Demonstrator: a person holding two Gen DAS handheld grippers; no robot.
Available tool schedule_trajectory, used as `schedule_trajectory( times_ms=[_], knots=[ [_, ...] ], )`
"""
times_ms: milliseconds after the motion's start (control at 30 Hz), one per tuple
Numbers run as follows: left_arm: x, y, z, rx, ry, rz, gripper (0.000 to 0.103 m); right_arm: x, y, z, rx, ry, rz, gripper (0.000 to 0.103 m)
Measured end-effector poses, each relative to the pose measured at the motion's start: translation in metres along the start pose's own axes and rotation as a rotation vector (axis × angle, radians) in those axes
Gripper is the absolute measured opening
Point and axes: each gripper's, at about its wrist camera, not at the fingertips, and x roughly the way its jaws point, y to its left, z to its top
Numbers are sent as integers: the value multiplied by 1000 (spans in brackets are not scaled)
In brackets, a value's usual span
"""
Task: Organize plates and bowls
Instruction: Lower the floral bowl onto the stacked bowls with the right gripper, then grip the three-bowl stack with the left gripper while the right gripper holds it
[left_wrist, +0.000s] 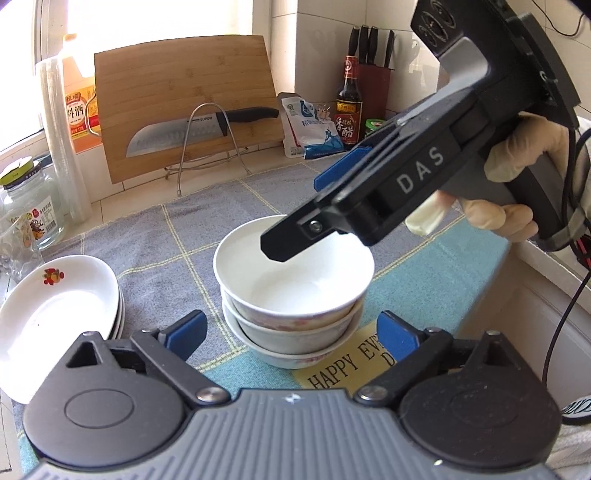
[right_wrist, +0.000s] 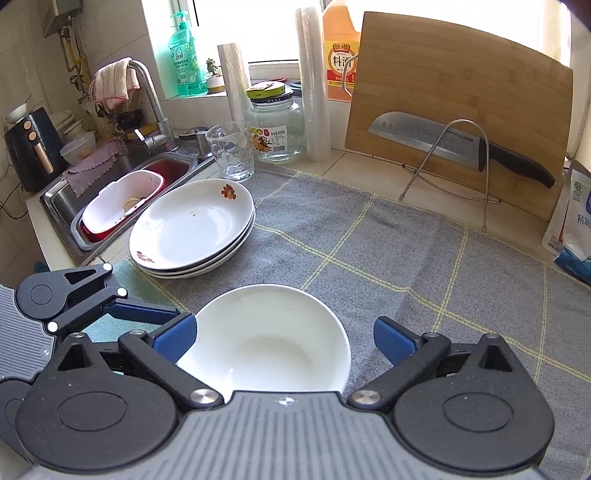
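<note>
The stack of bowls stands on the checked cloth near the front edge of the surface, three nested with the top bowl upright and empty. The stack of plates sits well apart from it, toward the cloth's sink-side edge.

The right gripper hovers over the top bowl from the far right side, its fingers spread wide, touching nothing as far as can be seen; in its own view the bowl lies straight ahead and below, between the two blue pads. The left gripper faces the stack from the near side, fingers also apart and empty, the bowls just beyond the tips.

Both bowls and plates look already gathered, so the task seems close to done. If another bowl move follows, the right hand is the nearer, directly above the rim.
</note>
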Motion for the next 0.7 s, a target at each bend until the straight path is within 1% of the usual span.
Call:
schedule_trajectory(
  times_ms=[100,267,333,433,500,700],
  knots=[
    [-1,3,-2,50,-9,-14,99,-6,7,-3,-13,-20,-25,103],
    [3,11,-10,112,20,-74,99,-24,24,-19,-68,-69,-72,103],
    [4,14,-13,129,36,-94,99,-29,29,-27,-84,-74,-87,103],
    [7,21,-17,150,47,-120,99,-29,36,-44,-113,-52,-127,103],
    [10,26,-18,167,59,-123,98,-24,38,-56,-123,-24,-141,103],
    [28,32,-19,226,109,-136,97,8,31,-82,-153,70,-159,103]
  ],
)
